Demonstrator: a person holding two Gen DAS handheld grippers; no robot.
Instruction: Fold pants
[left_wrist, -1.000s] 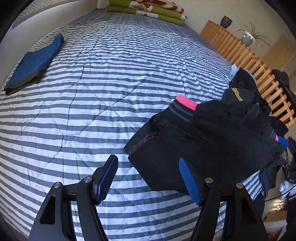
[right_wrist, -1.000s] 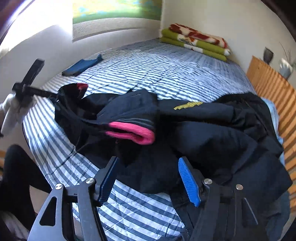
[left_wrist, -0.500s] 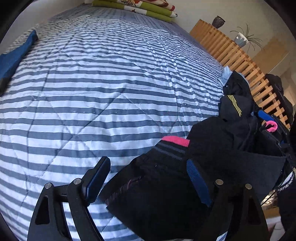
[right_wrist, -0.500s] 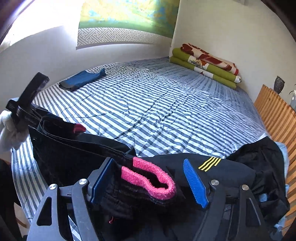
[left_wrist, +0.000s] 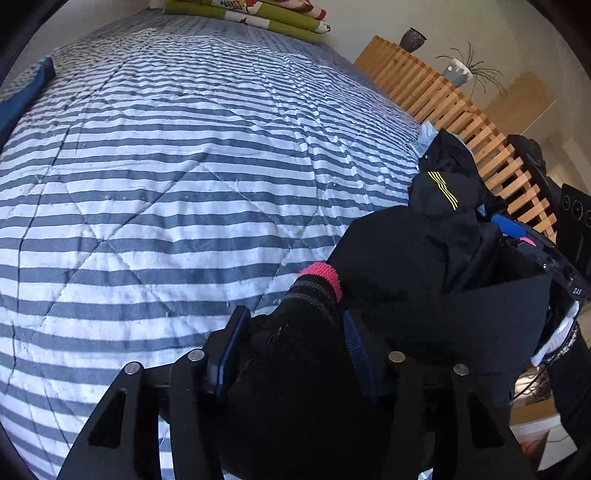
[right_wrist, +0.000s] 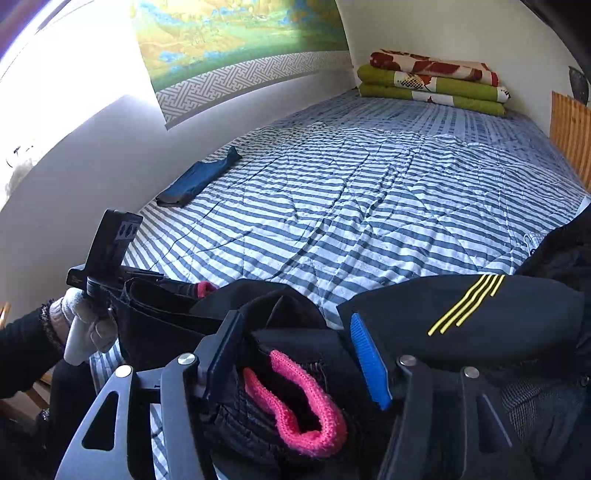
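Note:
Black pants with pink cuffs lie bunched at the near right corner of the bed. My left gripper has its jaws closing, and the pads press on a thick bunch of the pants just below one pink cuff. The right wrist view shows my right gripper, jaws closing, gripping the pants around the other pink cuff. A flat panel of the fabric stretches between the two grippers. The left gripper shows at the left of the right wrist view, and the right gripper at the right of the left wrist view.
A second black garment with yellow stripes lies beside the pants. The striped quilt spreads ahead. A folded blue garment rests by the wall, stacked blankets at the head. A wooden slatted rail borders the right side. A gloved hand holds the left gripper.
The left gripper slid over the pants and its jaws narrowed onto the fabric by the cuff. The right gripper swung left off the pile until the pink cuff sat between its fingers.

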